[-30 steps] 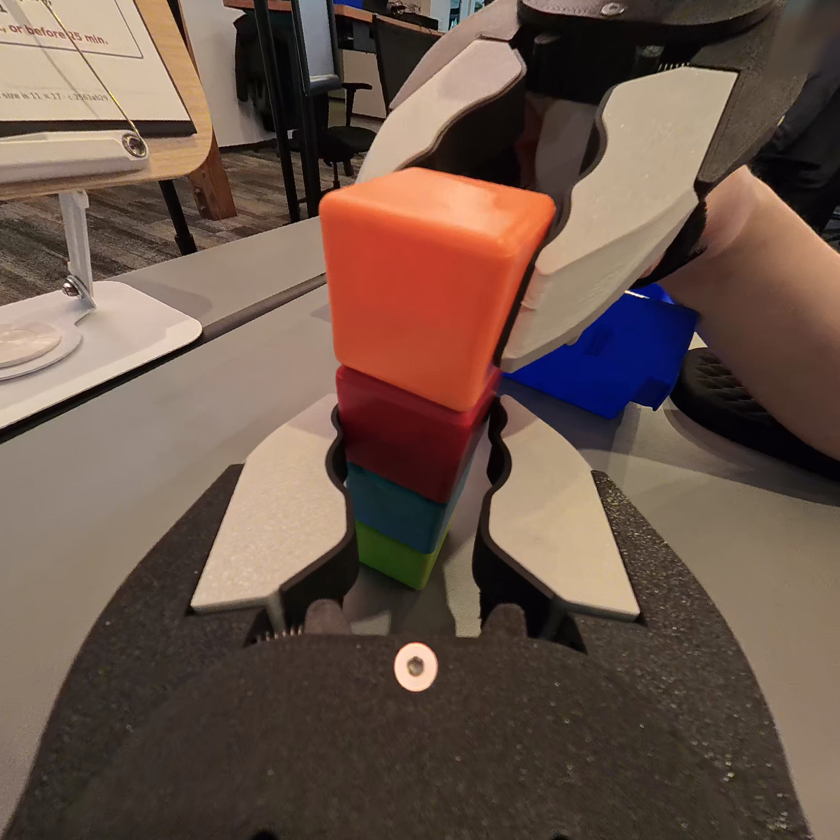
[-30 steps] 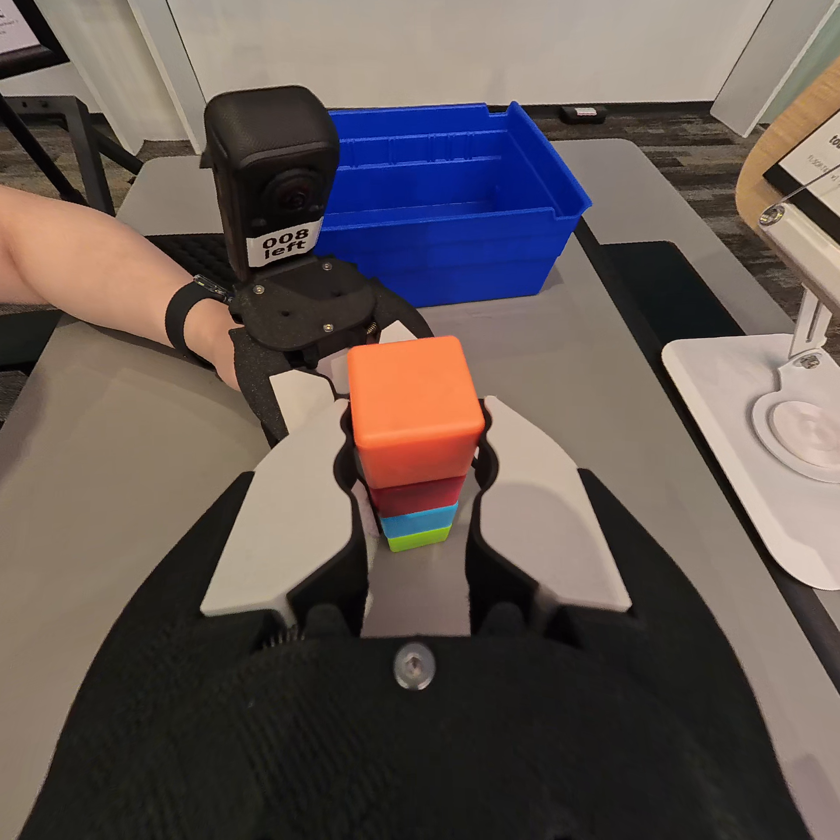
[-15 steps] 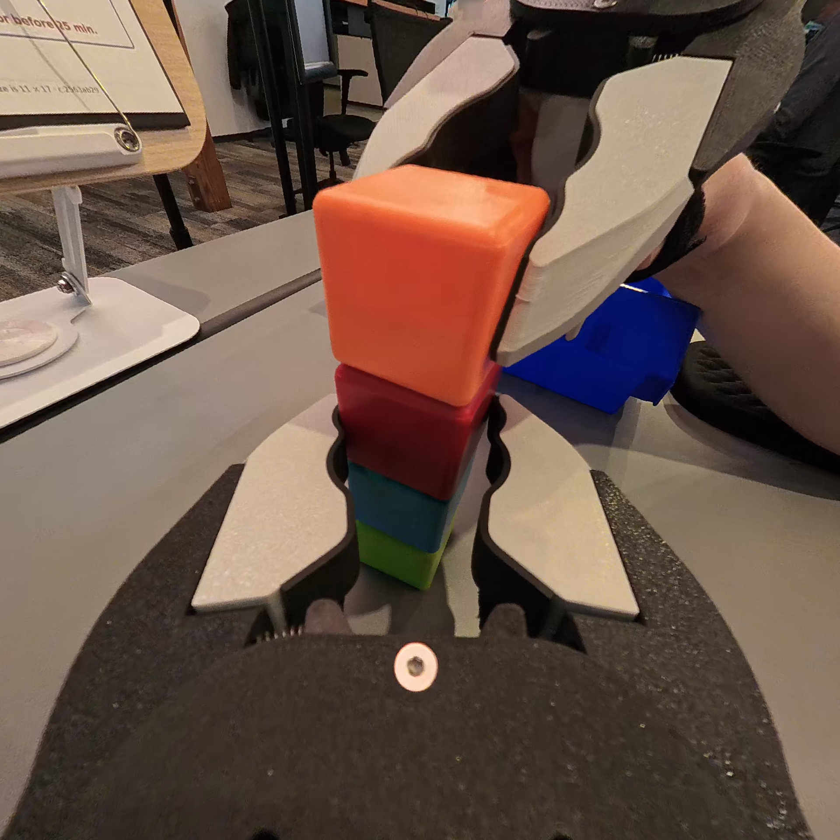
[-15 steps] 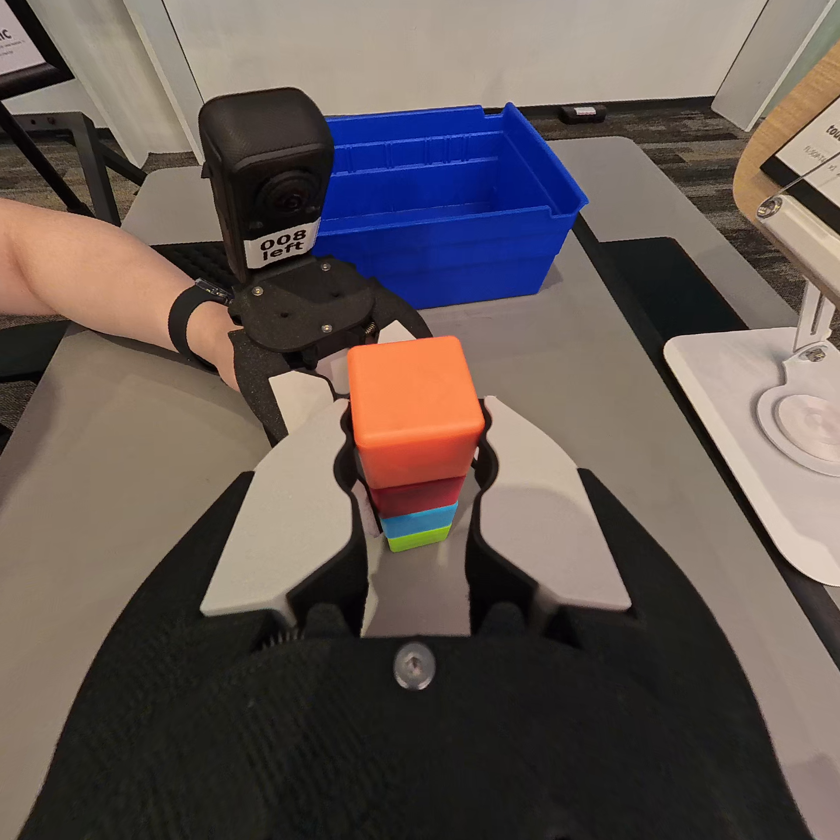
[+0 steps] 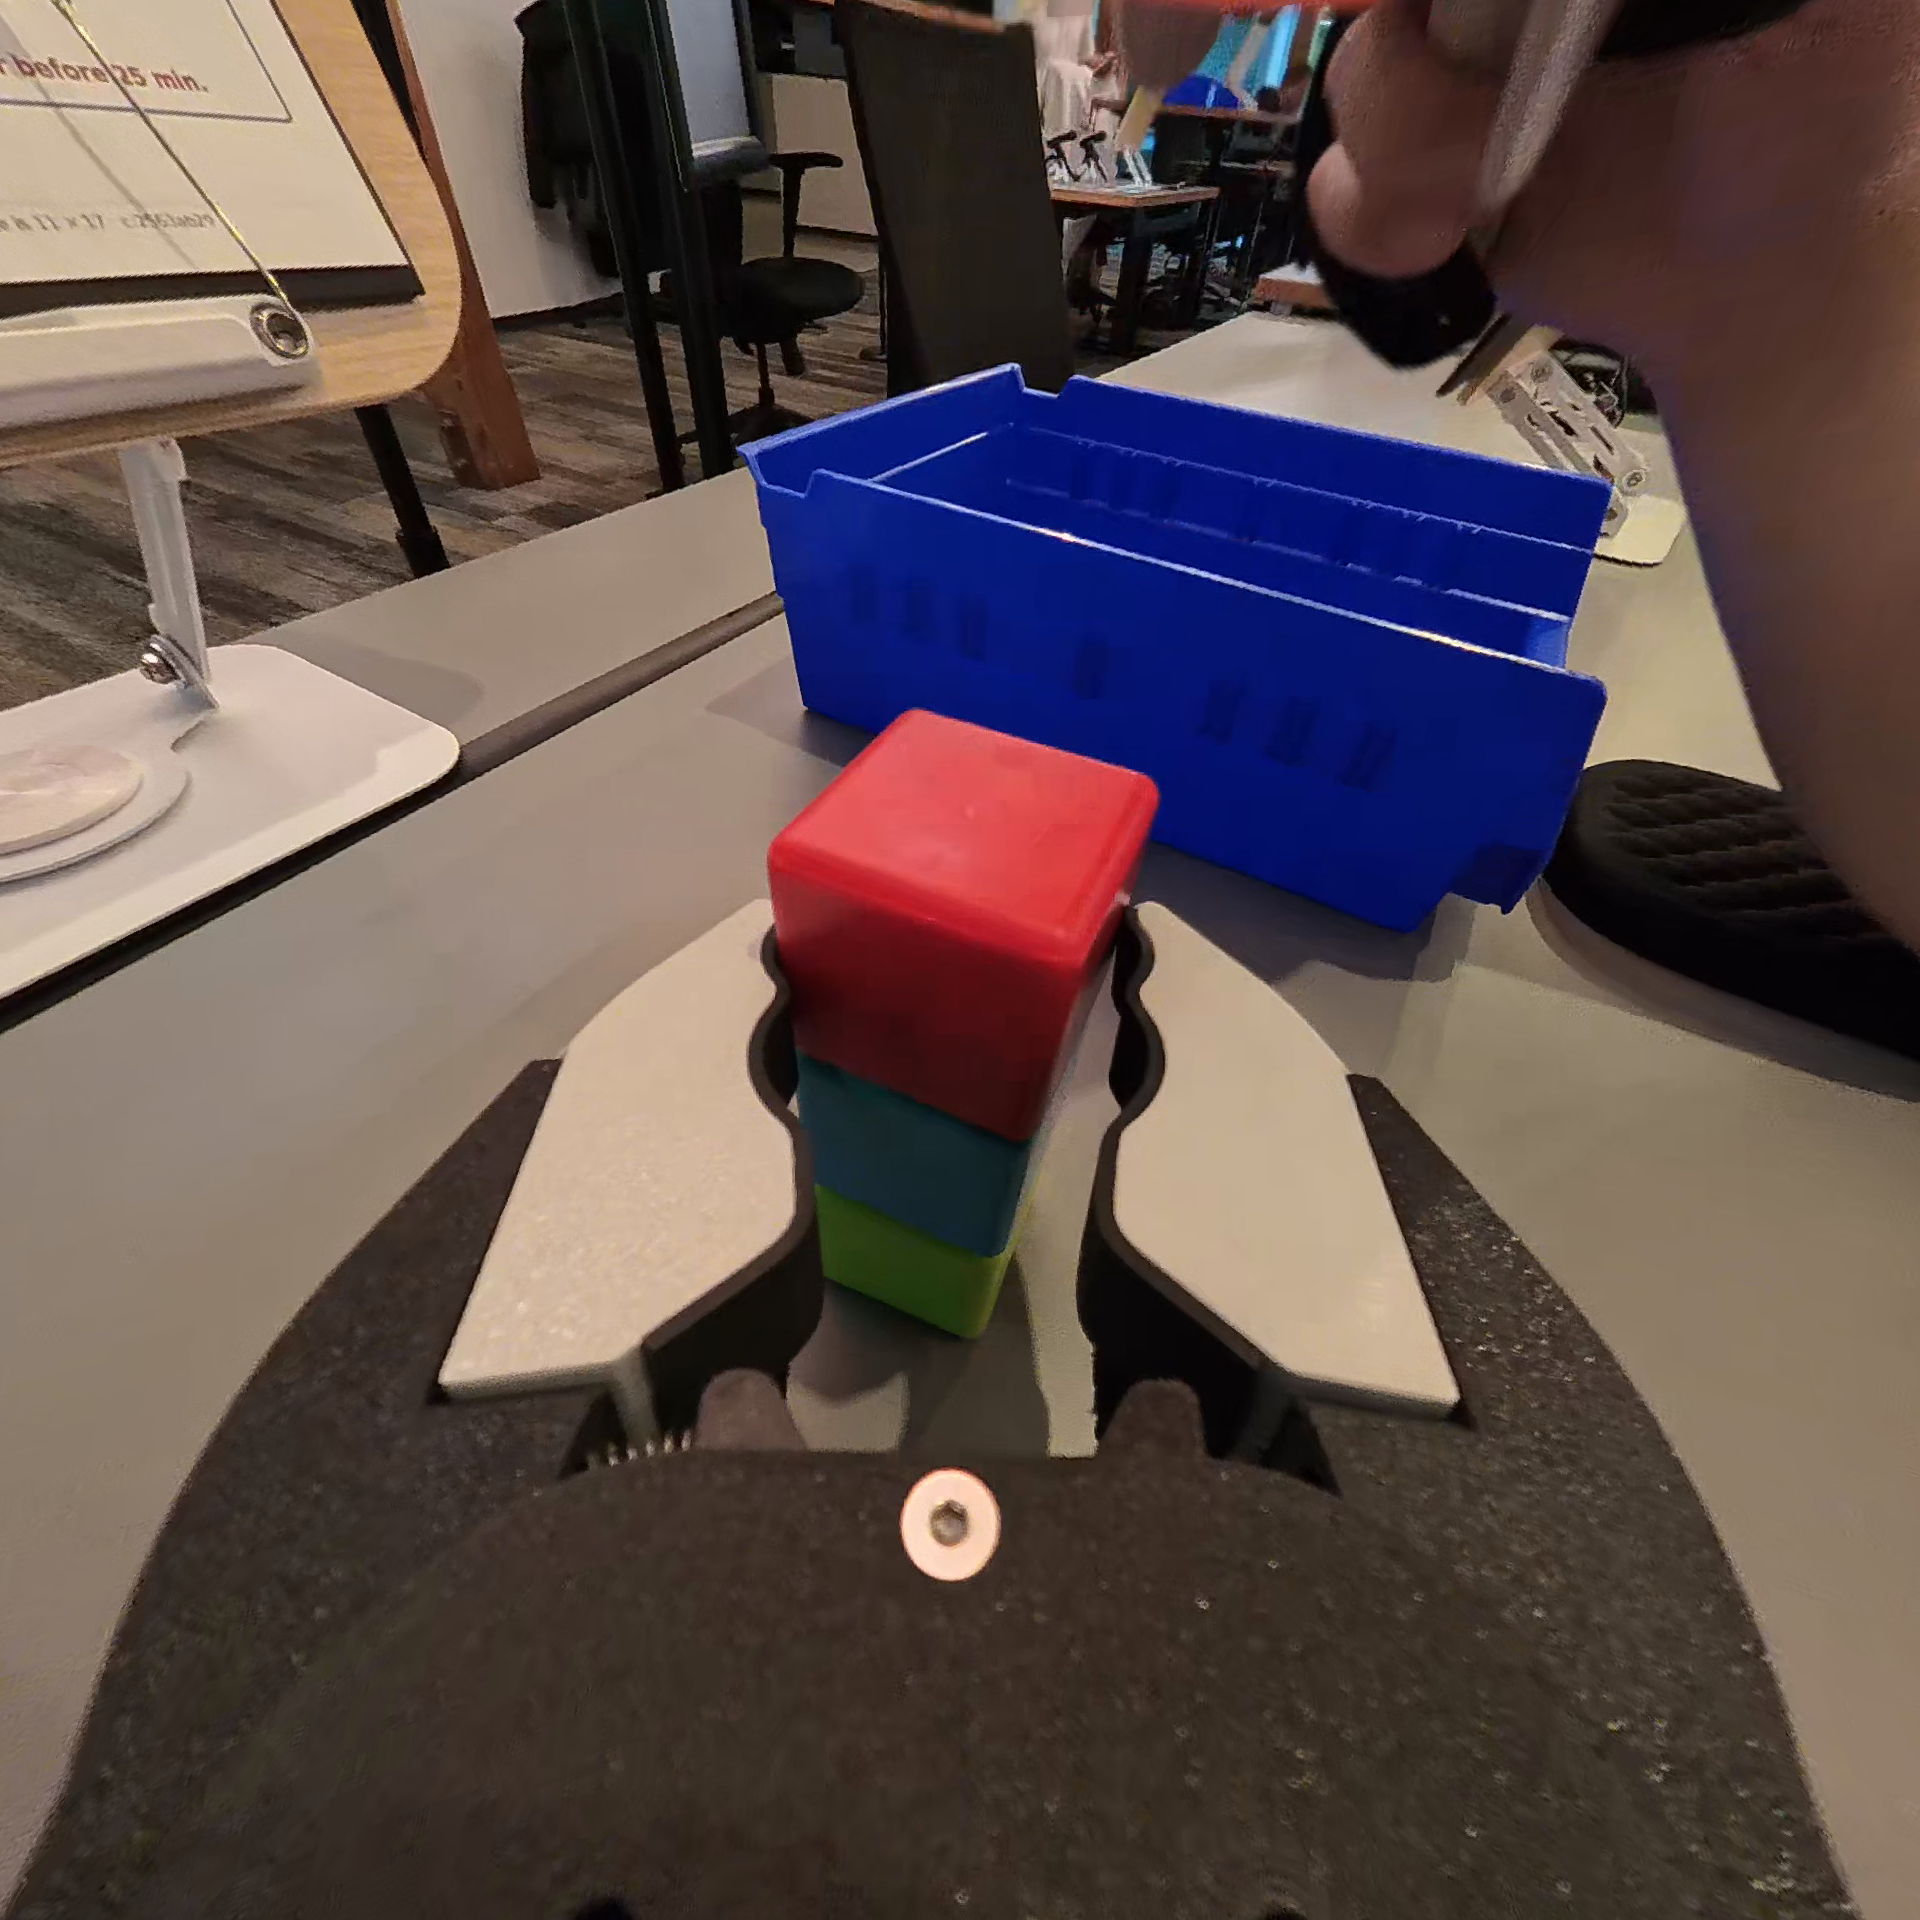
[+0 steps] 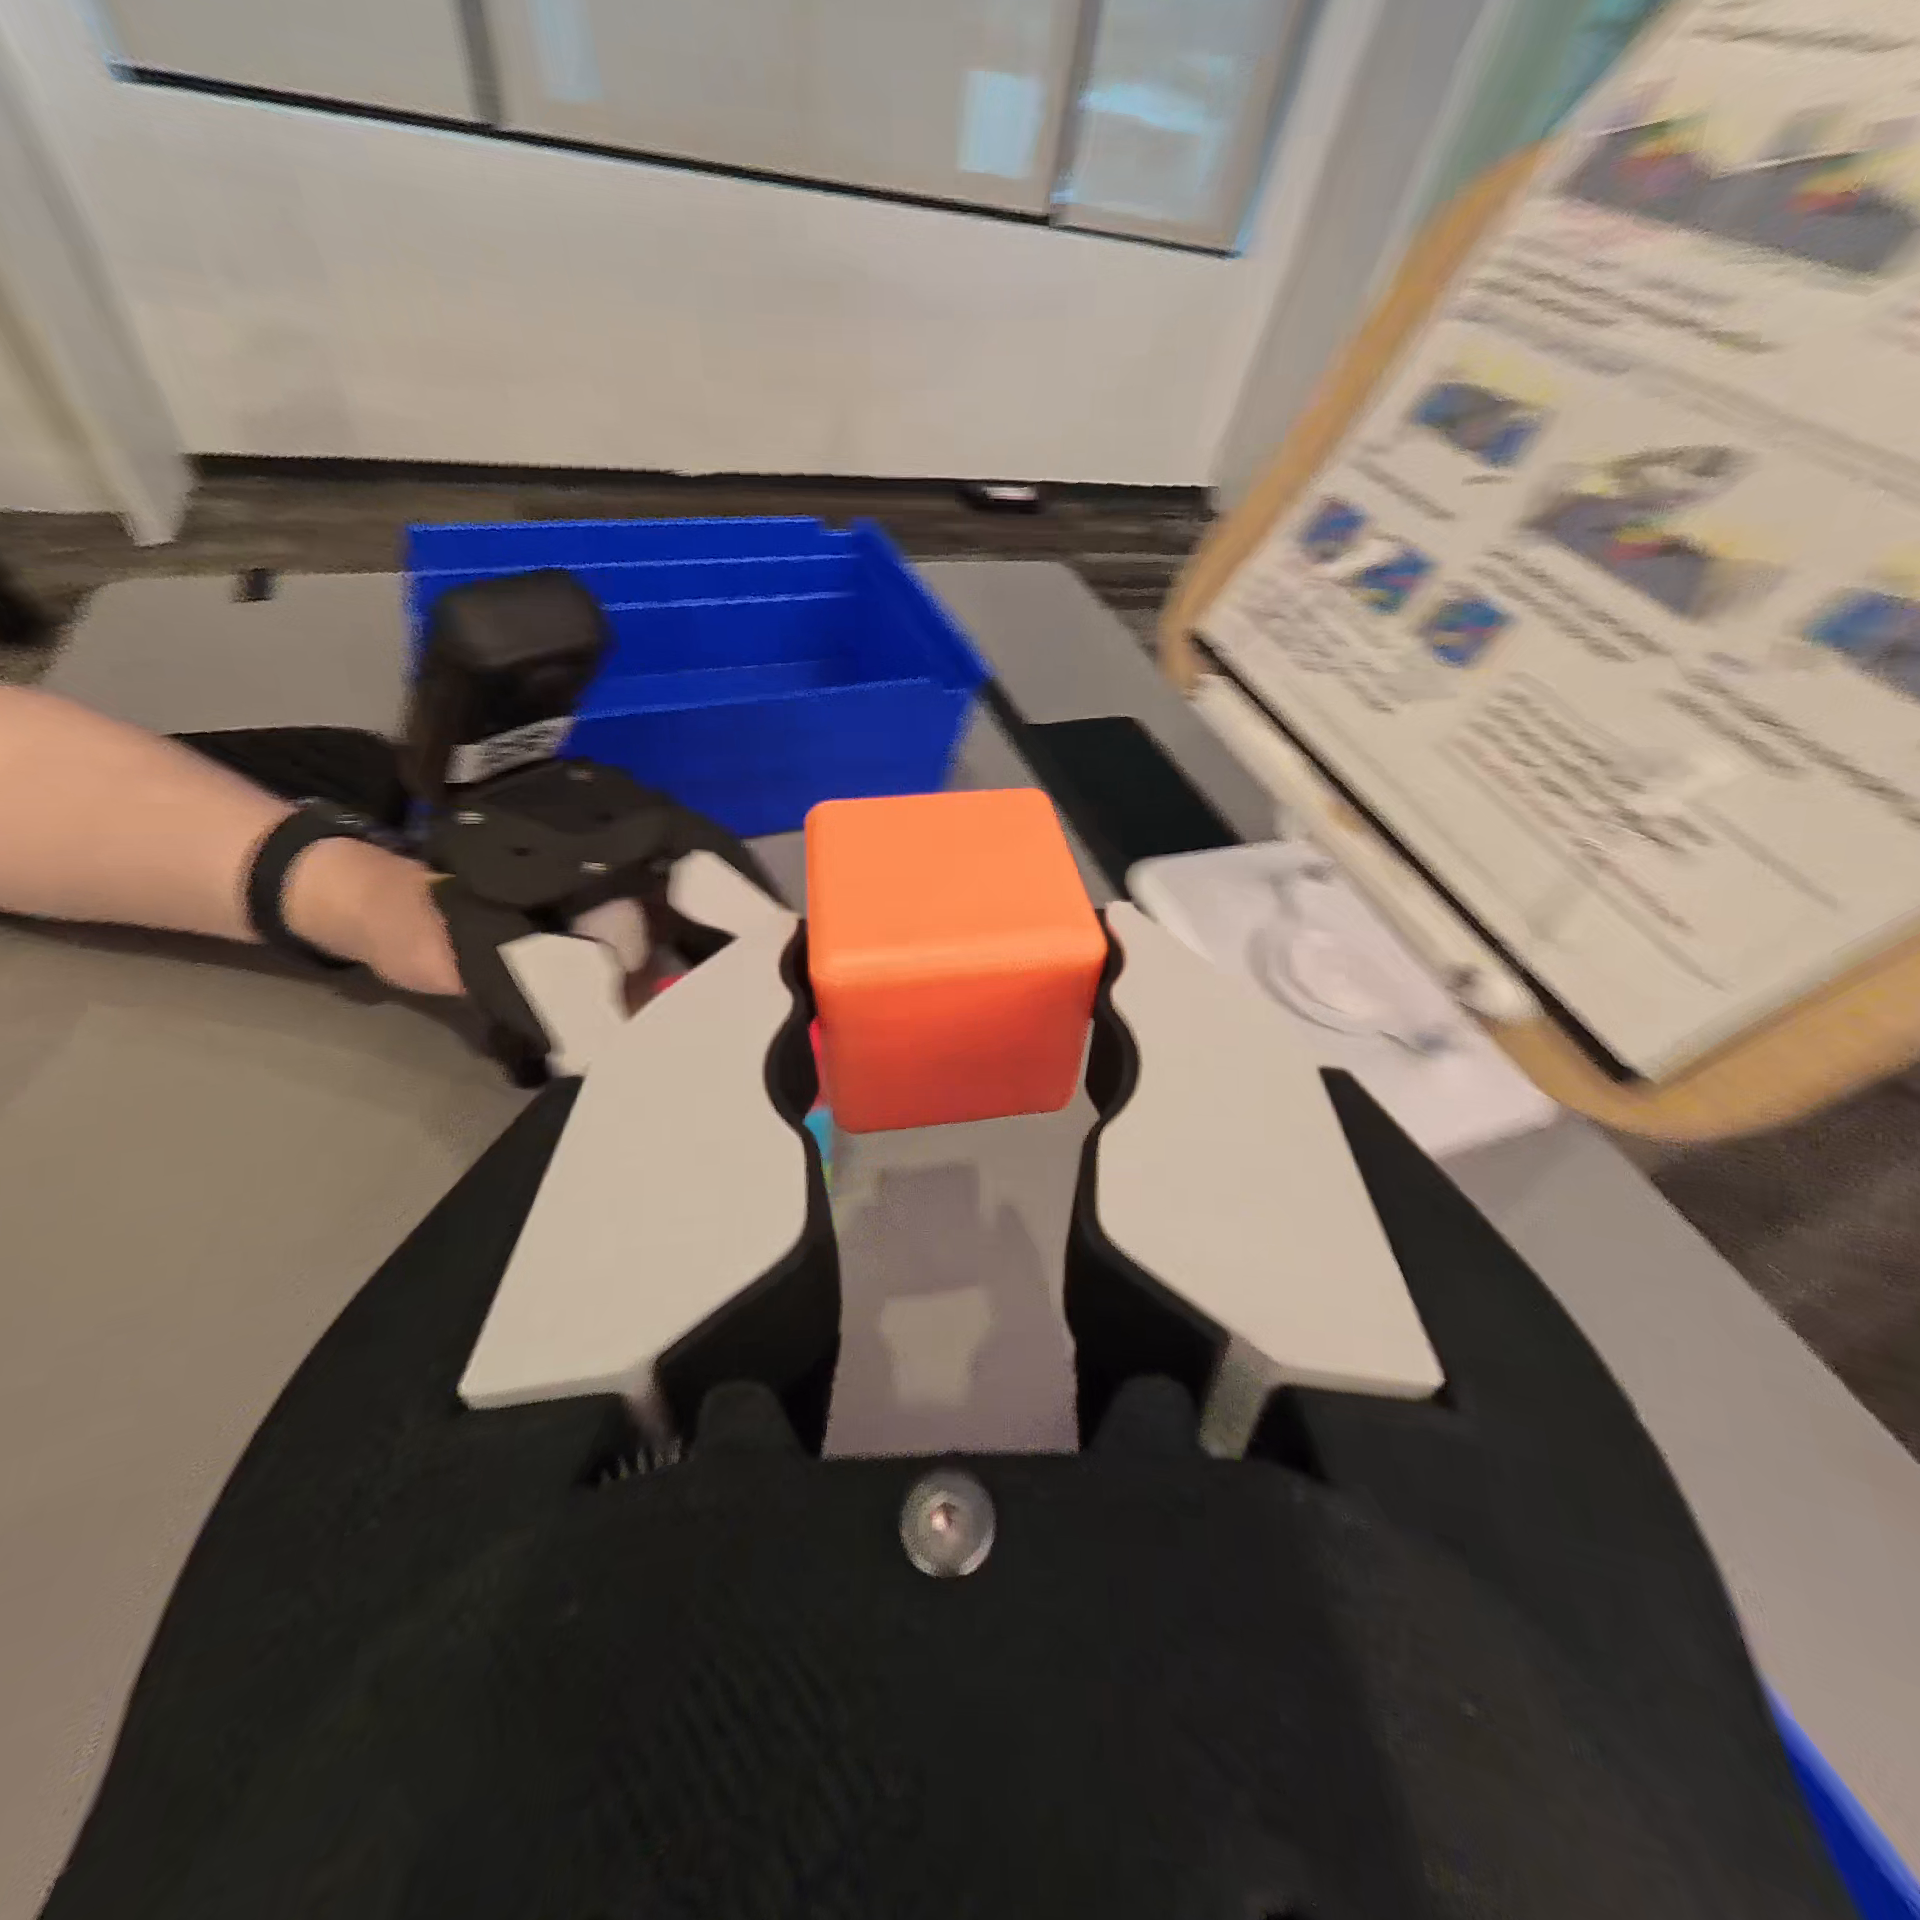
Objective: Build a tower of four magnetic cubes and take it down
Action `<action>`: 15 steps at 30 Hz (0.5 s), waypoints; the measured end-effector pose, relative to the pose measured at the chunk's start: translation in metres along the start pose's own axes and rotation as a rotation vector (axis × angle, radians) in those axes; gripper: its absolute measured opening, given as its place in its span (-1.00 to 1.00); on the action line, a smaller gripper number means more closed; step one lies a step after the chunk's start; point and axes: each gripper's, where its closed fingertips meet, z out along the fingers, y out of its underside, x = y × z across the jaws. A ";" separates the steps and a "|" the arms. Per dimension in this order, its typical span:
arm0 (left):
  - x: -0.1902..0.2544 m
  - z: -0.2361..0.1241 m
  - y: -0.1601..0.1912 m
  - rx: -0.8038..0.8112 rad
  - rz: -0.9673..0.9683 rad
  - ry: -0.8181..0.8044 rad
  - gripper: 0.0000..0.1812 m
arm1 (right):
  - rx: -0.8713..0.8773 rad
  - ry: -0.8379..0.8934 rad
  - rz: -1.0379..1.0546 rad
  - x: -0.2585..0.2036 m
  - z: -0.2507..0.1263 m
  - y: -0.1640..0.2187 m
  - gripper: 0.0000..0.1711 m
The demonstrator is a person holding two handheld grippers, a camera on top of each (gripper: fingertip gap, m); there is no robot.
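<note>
Now the take-down is under way, judged from how the cubes lie. My right gripper (image 6: 951, 997) is clamped on the orange cube (image 6: 945, 956), which sits between its fingertips, clear of the stack and with bare table (image 6: 208, 1195) showing beneath it. My left gripper (image 5: 951, 997) is closed against the red cube (image 5: 956, 914), the top of the three cubes that stand between its fingers. Below the red cube, nearer my left palm, come the teal cube (image 5: 909, 1174) and the green cube (image 5: 909, 1268), the green one resting on the table.

Ahead of both grippers, beyond the fingertips, lies the blue bin (image 5: 1195, 675); as far as its visible part shows, it holds no cube. To the right of my right gripper stands a tilted board (image 6: 1610, 571) on a white stand (image 5: 208, 769). The right wrist view is blurred by motion, so the stack shows there only as a sliver of colour beside the left finger; I cannot tell from it how far the orange cube has cleared.

Done, by my reading: the four-cube tower built, and its top cube pulled off. Left: set the orange cube down, then separate red, teal and green in turn, each pull working against the magnets while my left gripper steadies what is below.
</note>
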 end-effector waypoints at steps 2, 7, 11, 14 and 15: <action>0.000 -0.001 0.000 0.002 -0.004 0.005 -0.35 | 0.013 0.129 0.053 0.037 -0.031 0.010 -0.41; 0.000 0.000 0.000 0.001 0.000 0.004 -0.36 | -0.152 0.439 0.315 0.126 -0.085 0.117 -0.41; 0.000 0.000 0.000 -0.002 -0.006 0.010 -0.36 | -0.308 0.427 0.418 0.135 -0.069 0.188 -0.40; 0.002 0.001 0.001 -0.012 -0.018 0.023 -0.36 | -0.472 0.447 0.391 0.134 -0.059 0.224 -0.40; 0.002 0.001 0.001 -0.016 -0.027 0.028 -0.36 | -0.514 0.446 0.383 0.133 -0.057 0.233 -0.40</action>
